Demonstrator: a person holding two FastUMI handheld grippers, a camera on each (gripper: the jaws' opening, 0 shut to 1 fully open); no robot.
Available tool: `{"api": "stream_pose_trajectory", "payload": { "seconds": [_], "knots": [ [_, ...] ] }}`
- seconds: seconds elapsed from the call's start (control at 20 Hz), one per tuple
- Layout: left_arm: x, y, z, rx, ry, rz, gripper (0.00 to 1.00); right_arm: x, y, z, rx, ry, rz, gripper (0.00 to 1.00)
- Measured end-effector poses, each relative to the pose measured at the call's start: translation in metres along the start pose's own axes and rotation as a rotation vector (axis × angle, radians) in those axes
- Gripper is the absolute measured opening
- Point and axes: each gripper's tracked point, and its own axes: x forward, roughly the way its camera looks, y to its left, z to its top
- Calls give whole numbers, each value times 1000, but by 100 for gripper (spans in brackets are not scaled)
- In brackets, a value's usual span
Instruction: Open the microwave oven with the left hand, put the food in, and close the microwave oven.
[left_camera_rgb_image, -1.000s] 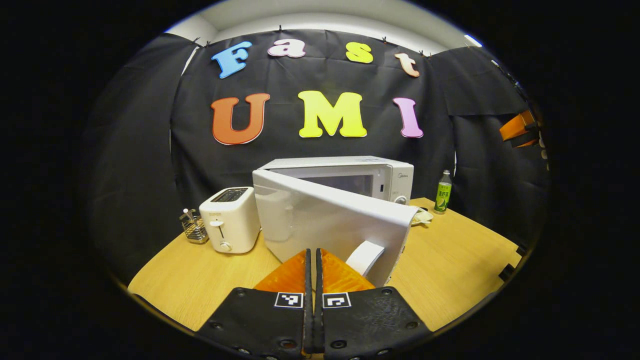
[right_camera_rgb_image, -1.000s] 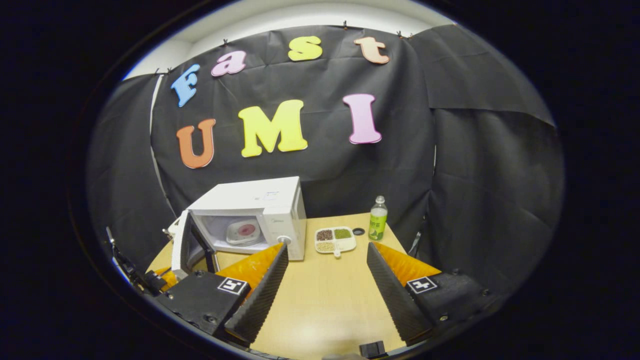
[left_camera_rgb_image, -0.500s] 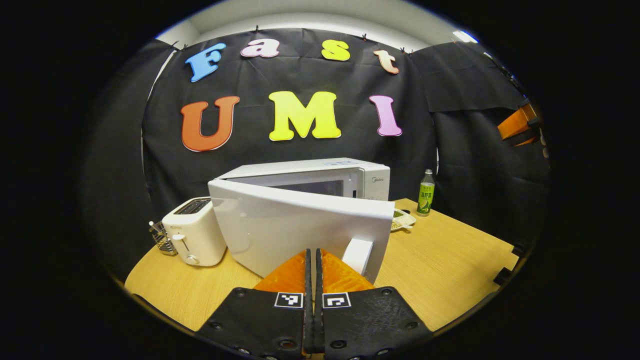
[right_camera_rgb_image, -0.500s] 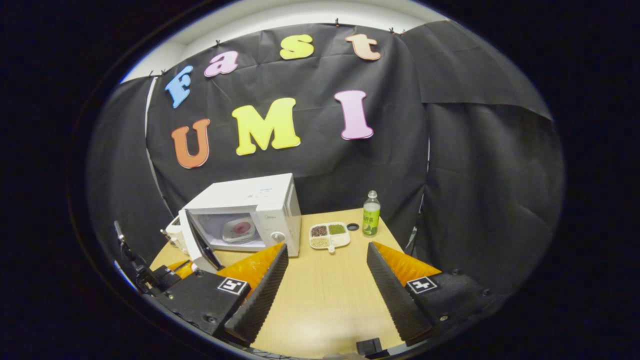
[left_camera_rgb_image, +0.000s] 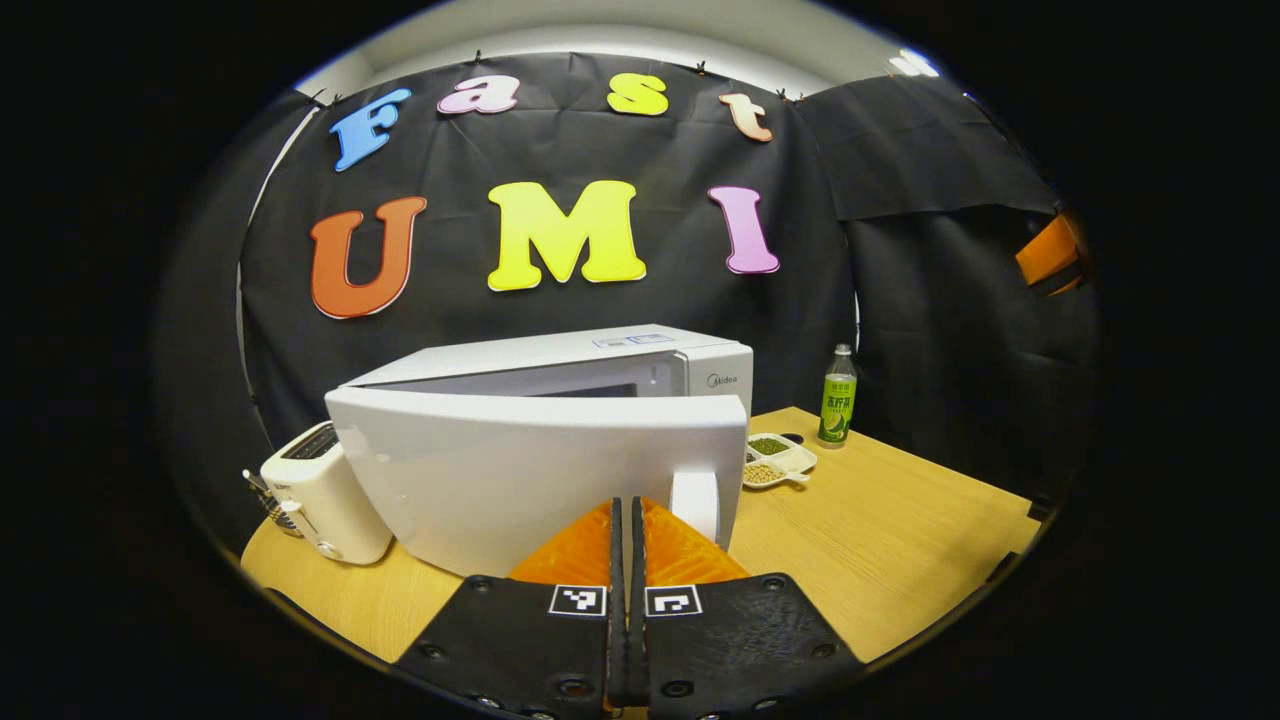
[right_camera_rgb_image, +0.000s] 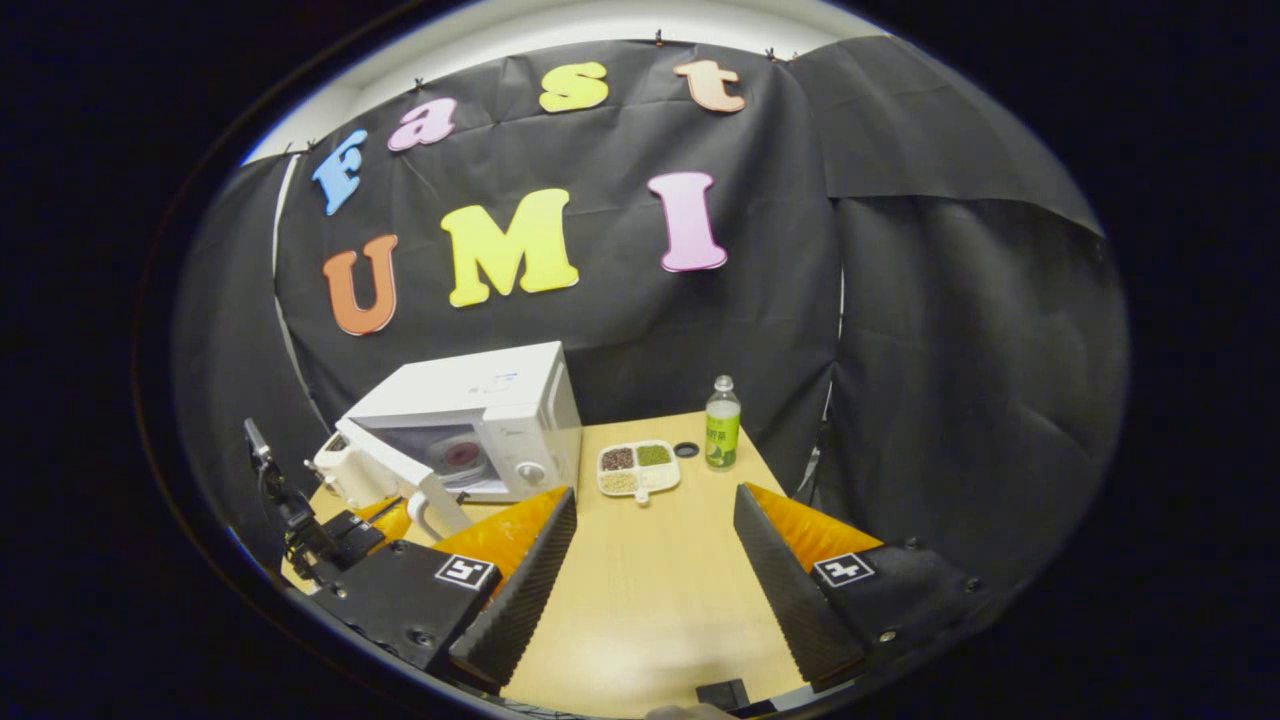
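The white microwave (left_camera_rgb_image: 600, 350) stands at the back of the wooden table (left_camera_rgb_image: 900, 520), its door (left_camera_rgb_image: 520, 470) partly open and swung well in toward the body. My left gripper (left_camera_rgb_image: 627, 502) is shut, its tips against the door's outer face just left of the white handle (left_camera_rgb_image: 695, 505). In the right gripper view the microwave (right_camera_rgb_image: 480, 385) holds a plate with something pink (right_camera_rgb_image: 462, 455) behind the angled door (right_camera_rgb_image: 395, 465). The left gripper (right_camera_rgb_image: 345, 535) sits low beside that door. My right gripper (right_camera_rgb_image: 652, 492) hangs open over the table, holding nothing.
A divided white dish of beans (right_camera_rgb_image: 638, 468) lies right of the microwave, with a small dark cap (right_camera_rgb_image: 685, 450) and a green bottle (right_camera_rgb_image: 721, 437) beside it. A white toaster (left_camera_rgb_image: 315, 495) and a wire rack stand left of the microwave.
The door has swung from wide open to nearly half shut, with my left gripper following behind it. The right gripper stayed open and drifted slightly.
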Motion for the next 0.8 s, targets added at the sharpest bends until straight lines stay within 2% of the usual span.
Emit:
{"api": "stream_pose_trajectory", "payload": {
  "seconds": [0.25, 0.3, 0.4, 0.45, 0.8],
  "knots": [
    [39, -1, 5, -10, -1, -4, 0, 13, -8, 4, 11, 8, -15, 100],
    [48, 0, 7, -16, -3, -2, 0, 15, -8, 5, 16, 13, -11, 92],
    [63, 1, 9, -13, -9, 4, 0, 22, -9, 8, 23, 10, -15, 92],
    [72, 1, 8, -13, -2, 8, 0, 24, -9, 7, 26, 10, -14, 100],
    [115, 0, 13, -19, 6, 44, 0, 33, -19, 7, 27, 36, -16, 100]
  ]
}}
